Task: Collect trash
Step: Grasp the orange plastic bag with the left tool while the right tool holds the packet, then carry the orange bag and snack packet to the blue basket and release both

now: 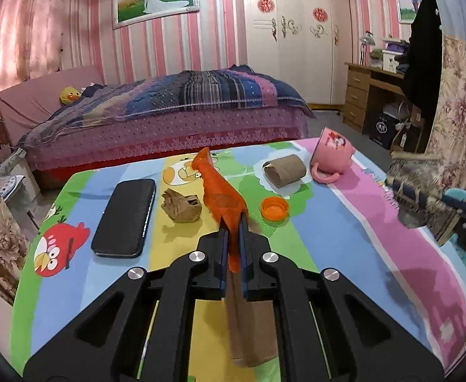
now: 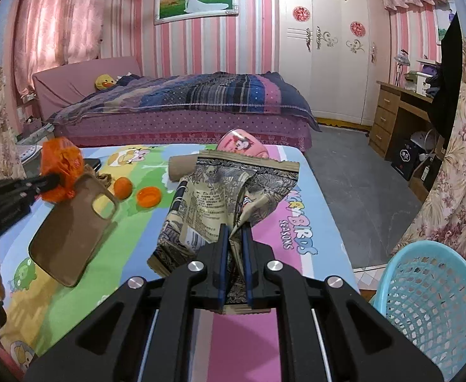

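Left claw (image 1: 233, 222): clenched on an orange plastic bag (image 1: 221, 195); the bag sticks out past the fingertips and a strip of it hangs between the blue pads.
Phone case (image 2: 74, 226): brown and see-through, hanging under the left claw in the right wrist view, seemingly caught in the same grip; clear of the tabletop.
Right claw (image 2: 233, 232): clenched on a crumpled printed snack wrapper (image 2: 220, 203), tan with dark line drawing, held above the tabletop.
Tabletop (image 1: 344, 222): covered with a bright cartoon-bird cloth in green, blue, yellow and pink stripes.
Orange bottle cap (image 1: 274, 208): lying open side up, just right of the left claw's tips.
Crumpled brown paper (image 1: 182, 207): on the yellow stripe, just left of the orange bag.
Black case (image 1: 125, 218): flat on the cloth, left of the crumpled paper.
Cardboard roll (image 1: 284, 168): flattened, beyond the bottle cap, near the far edge.
Pink mug (image 1: 330, 156): tipped on its side, just right of the cardboard roll, handle toward the camera.
Small orange ball (image 2: 123, 187): just left of the bottle cap in the right wrist view; what it is I cannot tell.
Blue basket (image 2: 430, 305): mesh plastic, off the tabletop's right edge, low on the floor side.
Bed (image 1: 169, 117): beyond the tabletop, purple patterned quilt.
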Available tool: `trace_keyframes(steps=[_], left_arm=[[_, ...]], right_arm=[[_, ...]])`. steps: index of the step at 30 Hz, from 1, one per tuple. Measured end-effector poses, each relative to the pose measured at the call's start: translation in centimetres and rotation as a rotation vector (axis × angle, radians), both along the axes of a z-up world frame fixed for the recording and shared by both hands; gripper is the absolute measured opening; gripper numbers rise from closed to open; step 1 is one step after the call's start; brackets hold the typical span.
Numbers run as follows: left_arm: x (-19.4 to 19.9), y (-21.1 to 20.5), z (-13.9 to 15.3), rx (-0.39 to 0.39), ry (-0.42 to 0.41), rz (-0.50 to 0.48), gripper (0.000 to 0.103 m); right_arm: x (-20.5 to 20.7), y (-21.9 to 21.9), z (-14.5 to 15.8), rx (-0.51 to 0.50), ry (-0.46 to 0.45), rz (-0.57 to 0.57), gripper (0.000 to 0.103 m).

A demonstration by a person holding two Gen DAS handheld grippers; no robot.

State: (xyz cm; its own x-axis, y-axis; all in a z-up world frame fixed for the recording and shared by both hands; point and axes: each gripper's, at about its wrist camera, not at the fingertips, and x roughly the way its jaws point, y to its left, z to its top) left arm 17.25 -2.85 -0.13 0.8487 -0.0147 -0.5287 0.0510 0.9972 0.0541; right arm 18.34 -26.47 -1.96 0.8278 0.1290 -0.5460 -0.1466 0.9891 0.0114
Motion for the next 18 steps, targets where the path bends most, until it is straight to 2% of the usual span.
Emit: trace_keyframes(steps=[4,8,14,18], left_arm=[[-1.7,0.3,1.2,-0.027,-0.027,-0.007,0.004],[-2.3,0.2,1.4,-0.06,-0.02,-0.03,0.004],[-2.7,-1.5,0.8,-0.05,-0.004,-0.068,0.004],[-3.0,-2.6,0.8,-0.04,-0.004,-0.1,0.004]], right_arm=[[-1.1,0.0,0.1,-0.012,0.003,-0.003,0.009],[-2.1,-0.3,0.4,-0.012,-0.001,-0.013,0.009],[-3.4,-1.4,0.3,-0.019,0.005,-0.036,0.009],[-4.7,-3.4,0.9,0.013,-0.014,-0.078,0.009]])
